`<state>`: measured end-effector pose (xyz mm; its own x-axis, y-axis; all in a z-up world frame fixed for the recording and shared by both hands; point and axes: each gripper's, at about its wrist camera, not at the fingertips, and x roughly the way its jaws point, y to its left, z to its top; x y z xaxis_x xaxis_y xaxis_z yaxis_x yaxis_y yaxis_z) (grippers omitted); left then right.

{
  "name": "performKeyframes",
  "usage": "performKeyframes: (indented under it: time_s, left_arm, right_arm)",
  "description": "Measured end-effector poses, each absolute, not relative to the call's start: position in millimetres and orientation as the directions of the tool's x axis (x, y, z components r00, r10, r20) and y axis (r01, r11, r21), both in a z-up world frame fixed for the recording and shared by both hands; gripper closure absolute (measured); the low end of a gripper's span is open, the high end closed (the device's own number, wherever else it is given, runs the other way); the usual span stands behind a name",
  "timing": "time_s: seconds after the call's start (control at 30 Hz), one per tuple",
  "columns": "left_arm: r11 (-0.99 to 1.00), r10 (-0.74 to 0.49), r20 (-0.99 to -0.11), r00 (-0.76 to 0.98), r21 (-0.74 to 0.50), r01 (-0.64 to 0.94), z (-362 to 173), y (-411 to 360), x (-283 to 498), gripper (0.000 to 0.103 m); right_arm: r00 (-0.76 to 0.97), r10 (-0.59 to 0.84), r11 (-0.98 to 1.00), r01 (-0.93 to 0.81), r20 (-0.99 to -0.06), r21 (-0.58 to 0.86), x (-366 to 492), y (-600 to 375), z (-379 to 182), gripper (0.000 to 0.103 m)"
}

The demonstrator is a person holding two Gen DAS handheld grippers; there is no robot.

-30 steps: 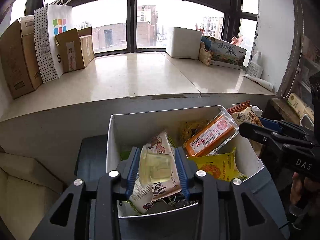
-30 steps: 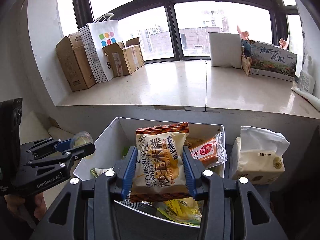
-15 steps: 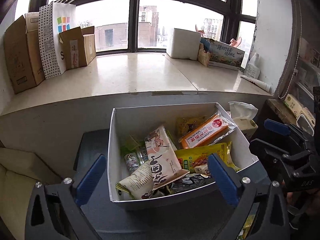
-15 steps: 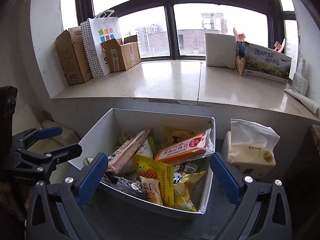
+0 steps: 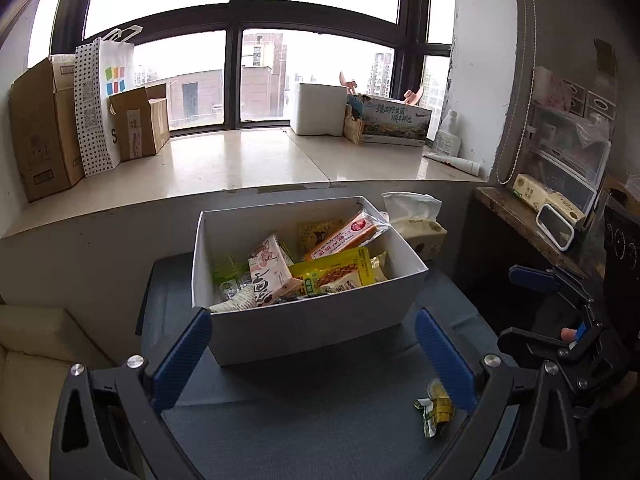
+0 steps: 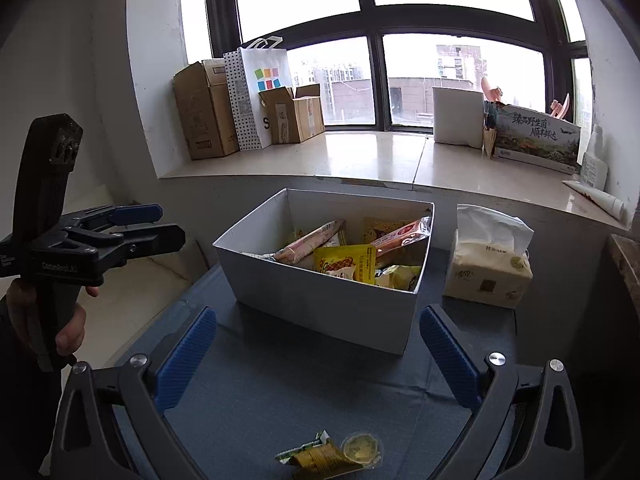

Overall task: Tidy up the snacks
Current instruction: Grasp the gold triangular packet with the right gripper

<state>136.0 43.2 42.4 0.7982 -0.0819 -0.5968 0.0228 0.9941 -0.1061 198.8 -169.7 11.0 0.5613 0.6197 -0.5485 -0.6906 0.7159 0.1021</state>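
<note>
A white open box (image 5: 312, 328) (image 6: 328, 300) stands on a dark blue-grey cloth and holds several snack packets: an orange one (image 5: 344, 236) (image 6: 404, 234), a yellow one (image 5: 336, 272) (image 6: 346, 264) and a pink-and-white one (image 5: 268, 272). My left gripper (image 5: 312, 356) (image 6: 156, 224) is open and empty, back from the box's near wall. My right gripper (image 6: 318, 360) (image 5: 528, 312) is also wide open with nothing between its pads. A loose yellow-green wrapper (image 5: 434, 406) (image 6: 316, 456) and a small round jelly cup (image 6: 362, 446) lie on the cloth in front of the box.
A tissue pack (image 5: 416, 224) (image 6: 488, 264) sits right of the box. Behind runs a stone windowsill (image 5: 240, 160) with cardboard boxes (image 5: 44, 132), a paper bag (image 6: 260, 92) and a printed carton (image 6: 536, 140). A cluttered shelf (image 5: 560, 184) stands at the right.
Both grippers opened and let go of their snack packets, which now lie in the box. Both then drew back, so the box looks smaller and farther.
</note>
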Motion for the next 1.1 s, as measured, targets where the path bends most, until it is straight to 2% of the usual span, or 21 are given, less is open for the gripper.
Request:
performKeyframes:
  time_s: [0.2, 0.47, 0.77, 0.97, 1.03, 1.1]
  left_arm:
    - [0.990, -0.106, -0.609, 0.786, -0.139, 0.026, 12.5, 26.8, 83.9, 0.000]
    - [0.974, -0.134, -0.688, 0.713, -0.223, -0.032, -43.2, 22.5, 48.2, 0.000]
    - [0.971, -0.137, -0.703, 0.698, -0.233, -0.044, -54.7, 25.6, 39.6, 0.000]
    - [0.975, -0.130, -0.719, 0.683, -0.219, -0.044, -61.4, 23.4, 40.3, 0.000]
    - [0.977, -0.121, -0.723, 0.680, -0.206, -0.046, -63.0, 22.3, 40.5, 0.000]
    - [0.978, -0.120, -0.726, 0.678, -0.204, -0.045, -64.6, 22.3, 41.1, 0.000]
  right_arm:
    - [0.545, 0.603, 0.738, -0.658, -0.582, 0.148, 171.6, -199.5, -22.4, 0.000]
    - [0.451, 0.584, 0.762, -0.591, -0.676, 0.264, 146.7, -210.3, -97.6, 0.000]
    - [0.404, 0.524, 0.776, -0.588, -0.750, 0.226, 156.8, -179.8, -144.2, 0.000]
    - [0.382, 0.544, 0.774, -0.571, -0.747, 0.272, 182.4, -166.1, -152.0, 0.000]
    - [0.388, 0.541, 0.771, -0.583, -0.746, 0.256, 184.4, -161.8, -151.6, 0.009]
    - [0.408, 0.511, 0.774, -0.601, -0.756, 0.199, 181.1, -157.2, -150.9, 0.033]
